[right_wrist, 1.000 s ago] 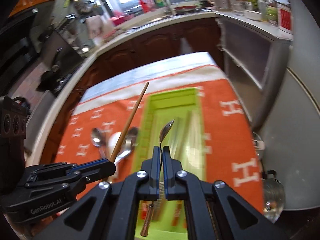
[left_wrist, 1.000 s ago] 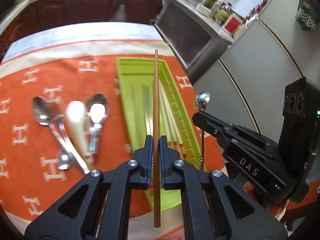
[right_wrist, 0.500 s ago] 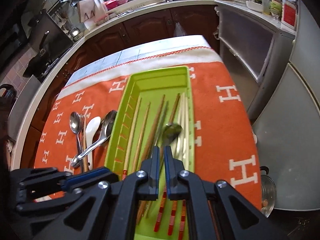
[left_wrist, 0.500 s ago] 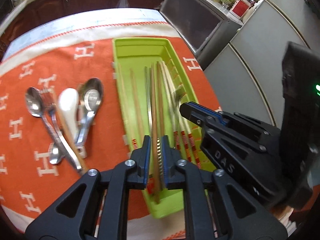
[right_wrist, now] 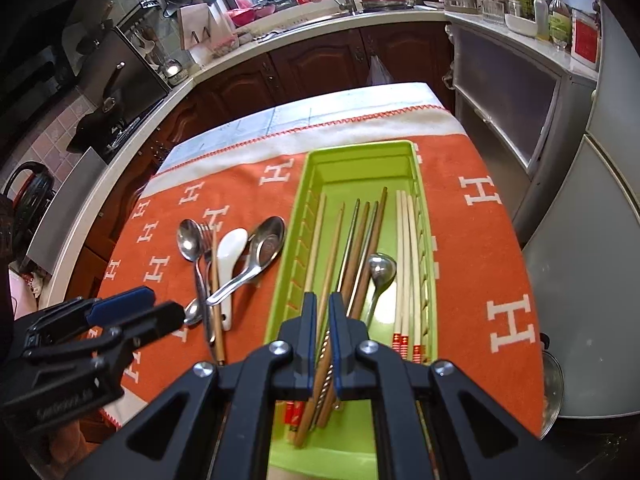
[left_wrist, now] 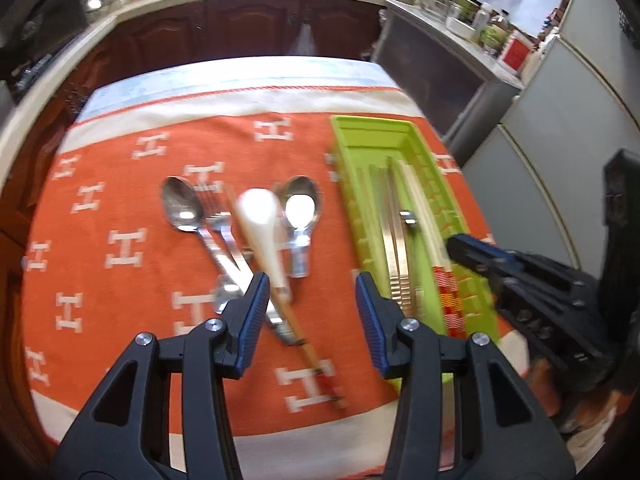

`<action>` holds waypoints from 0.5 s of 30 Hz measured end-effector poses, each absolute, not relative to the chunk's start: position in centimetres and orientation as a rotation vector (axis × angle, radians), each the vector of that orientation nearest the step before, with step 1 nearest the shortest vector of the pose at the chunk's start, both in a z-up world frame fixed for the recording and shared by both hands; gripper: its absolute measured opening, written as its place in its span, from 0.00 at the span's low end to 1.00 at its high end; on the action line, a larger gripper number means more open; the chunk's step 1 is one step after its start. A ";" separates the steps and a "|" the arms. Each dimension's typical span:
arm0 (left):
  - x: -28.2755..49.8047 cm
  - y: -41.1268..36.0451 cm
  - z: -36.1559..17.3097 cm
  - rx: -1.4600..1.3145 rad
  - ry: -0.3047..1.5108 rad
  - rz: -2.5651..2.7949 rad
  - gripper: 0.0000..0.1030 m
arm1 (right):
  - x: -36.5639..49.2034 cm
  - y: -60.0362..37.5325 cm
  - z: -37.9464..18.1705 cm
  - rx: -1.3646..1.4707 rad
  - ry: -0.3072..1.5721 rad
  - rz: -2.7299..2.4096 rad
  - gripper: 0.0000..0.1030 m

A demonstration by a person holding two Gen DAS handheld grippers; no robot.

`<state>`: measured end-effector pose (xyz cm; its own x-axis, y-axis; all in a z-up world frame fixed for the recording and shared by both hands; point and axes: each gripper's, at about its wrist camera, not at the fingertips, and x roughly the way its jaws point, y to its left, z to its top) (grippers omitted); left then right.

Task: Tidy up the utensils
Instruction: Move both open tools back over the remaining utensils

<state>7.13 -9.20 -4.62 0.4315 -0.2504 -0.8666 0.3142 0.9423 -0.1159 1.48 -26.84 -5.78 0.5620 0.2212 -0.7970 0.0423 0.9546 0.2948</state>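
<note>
- Left gripper (left_wrist: 308,312), at the lower centre, is spread wide and empty above the loose cutlery pile (left_wrist: 256,236).
- Right gripper (right_wrist: 322,344) is parted slightly, grasping nothing, over chopsticks (right_wrist: 362,248) in the green tray (right_wrist: 356,160), centre frame.

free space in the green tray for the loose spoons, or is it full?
The far end of the green tray, beyond the chopstick tips, is bare. A gap also runs along its left wall. The middle and near end are crowded with chopsticks and a small metal spoon.
</note>
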 end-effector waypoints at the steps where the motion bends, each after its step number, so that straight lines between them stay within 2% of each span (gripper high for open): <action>1: 7.0 -8.3 -4.6 0.077 1.054 -0.325 0.40 | 1.4 -26.6 -5.6 0.294 0.970 0.108 0.06; 15: 5.7 1.2 -6.0 0.025 1.054 -0.166 0.41 | 0.6 -21.2 -4.6 0.248 0.985 0.190 0.06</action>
